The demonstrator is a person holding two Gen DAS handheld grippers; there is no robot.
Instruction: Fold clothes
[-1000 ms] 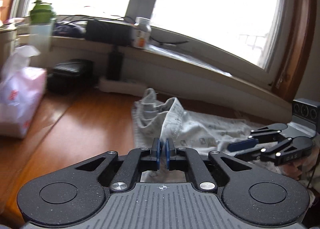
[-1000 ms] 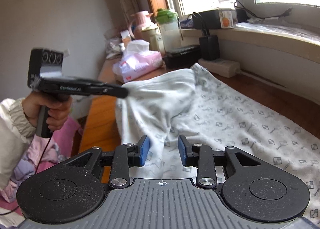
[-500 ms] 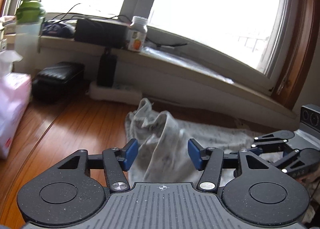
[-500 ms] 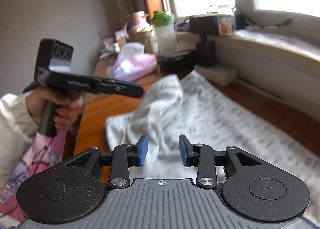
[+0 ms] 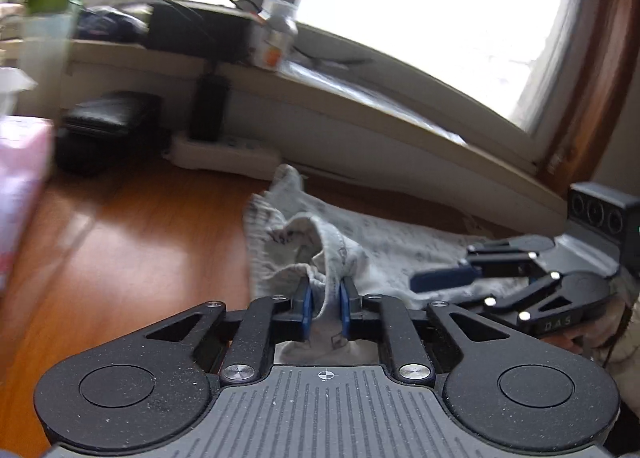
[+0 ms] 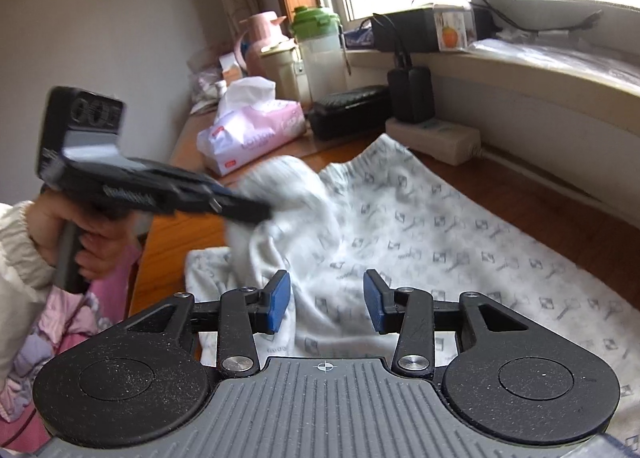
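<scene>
Left gripper (image 5: 325,308) has just been closing and pinches a bunched fold of the patterned white garment (image 6: 420,242), lifting it off the wooden table (image 5: 132,250). Right gripper (image 6: 326,301) has been opening, its pads clear of the cloth spread toward the table's window edge.

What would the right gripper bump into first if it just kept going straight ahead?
Most likely the patterned white garment lying right in front of the right gripper. Its jaws stand open just above the cloth, though depth is hard to judge.
</scene>
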